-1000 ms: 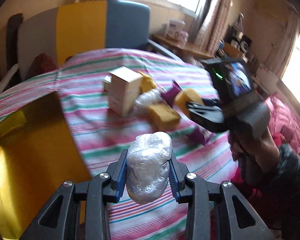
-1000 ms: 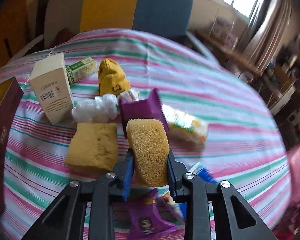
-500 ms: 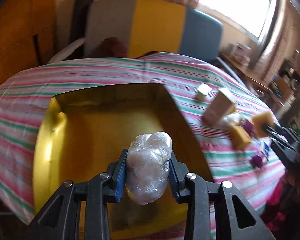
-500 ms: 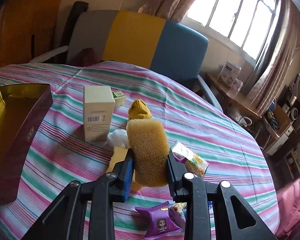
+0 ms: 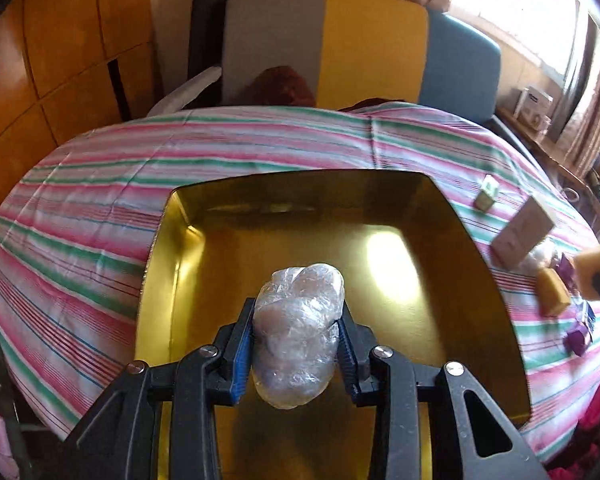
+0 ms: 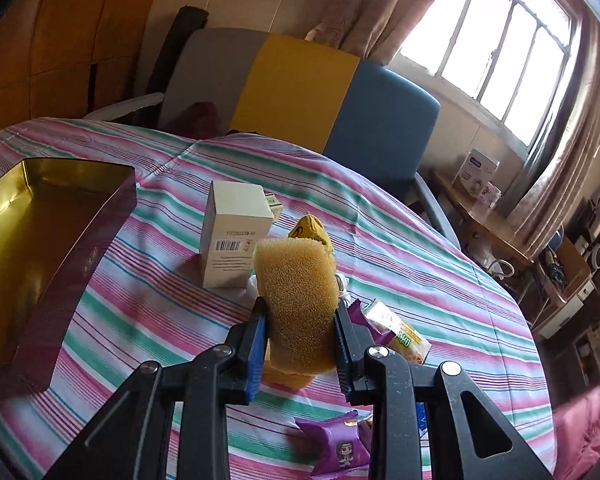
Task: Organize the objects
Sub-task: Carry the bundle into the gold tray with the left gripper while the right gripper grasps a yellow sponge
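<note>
Over the gold tin, L side: my left gripper [image 5: 296,336] is clamped on a plastic-wrapped lump [image 5: 298,330], both blue pads pressed to its sides.
Under that: gold tin [image 5: 380,204] w/ shiny inner floor, sitting on the striped tablecloth [image 5: 100,184]; I see the lump held above the tin interior, can't tell if it touches the floor.
R side, close: my right gripper [image 6: 300,344] is squeezed shut on a yellow sponge [image 6: 298,296], held upright above the cloth.
Below R fingers: purple snack packet [image 6: 336,446] flat on cloth; a green-white wrapped snack [image 6: 398,334] just beside the R finger.
Mid table: white box [image 6: 236,232] upright w/ barcode facing me; yellow crumpled bag [image 6: 310,232] behind the sponge.
Far L in right view: tin's maroon outer wall [image 6: 80,260], well apart from the box.
Far: chair back [image 6: 300,84] in grey/yellow/blue, then window [image 6: 496,28] w/ curtain.
</note>
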`<act>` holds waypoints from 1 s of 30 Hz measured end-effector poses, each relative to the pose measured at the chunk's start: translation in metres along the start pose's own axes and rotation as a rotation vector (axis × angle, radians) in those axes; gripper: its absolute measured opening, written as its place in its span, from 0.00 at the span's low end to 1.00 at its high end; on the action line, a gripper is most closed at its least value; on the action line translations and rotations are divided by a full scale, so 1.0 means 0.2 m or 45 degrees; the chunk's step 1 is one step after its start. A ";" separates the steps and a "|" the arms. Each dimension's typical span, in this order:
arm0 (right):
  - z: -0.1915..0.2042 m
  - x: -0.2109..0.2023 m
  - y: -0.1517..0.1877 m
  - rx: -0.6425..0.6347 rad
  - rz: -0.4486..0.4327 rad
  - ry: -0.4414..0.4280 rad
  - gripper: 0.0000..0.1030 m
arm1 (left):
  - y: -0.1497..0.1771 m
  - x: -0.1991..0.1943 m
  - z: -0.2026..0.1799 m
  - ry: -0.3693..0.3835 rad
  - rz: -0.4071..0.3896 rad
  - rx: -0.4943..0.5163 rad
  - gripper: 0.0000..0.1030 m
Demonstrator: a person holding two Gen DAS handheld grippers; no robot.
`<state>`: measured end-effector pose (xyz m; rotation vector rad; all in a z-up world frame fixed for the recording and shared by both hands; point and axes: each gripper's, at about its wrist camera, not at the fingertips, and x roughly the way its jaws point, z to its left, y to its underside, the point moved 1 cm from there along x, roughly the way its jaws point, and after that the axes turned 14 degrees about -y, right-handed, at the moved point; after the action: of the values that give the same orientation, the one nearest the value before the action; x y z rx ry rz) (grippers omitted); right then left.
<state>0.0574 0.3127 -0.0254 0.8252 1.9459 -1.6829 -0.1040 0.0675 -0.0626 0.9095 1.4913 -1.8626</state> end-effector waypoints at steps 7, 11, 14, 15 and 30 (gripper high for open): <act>0.02 0.03 0.01 -0.011 0.022 0.002 0.29 | -0.04 0.12 0.05 -0.023 0.032 0.000 0.35; 0.03 0.06 0.02 -0.023 0.045 0.002 0.29 | -0.08 0.21 0.04 -0.046 0.056 0.020 0.35; 0.03 0.07 0.02 -0.021 0.058 -0.001 0.29 | -0.11 0.28 0.04 -0.084 0.063 0.040 0.35; 0.03 0.08 0.02 -0.022 0.061 0.000 0.29 | -0.13 0.31 0.04 -0.082 0.071 0.043 0.35; 0.03 0.11 0.03 -0.019 0.090 -0.001 0.29 | -0.18 0.33 0.07 -0.120 0.055 0.010 0.58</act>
<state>0.0458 0.3113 -0.0457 0.8774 1.9034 -1.6258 -0.1739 0.0590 -0.0921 0.8393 1.3985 -1.8549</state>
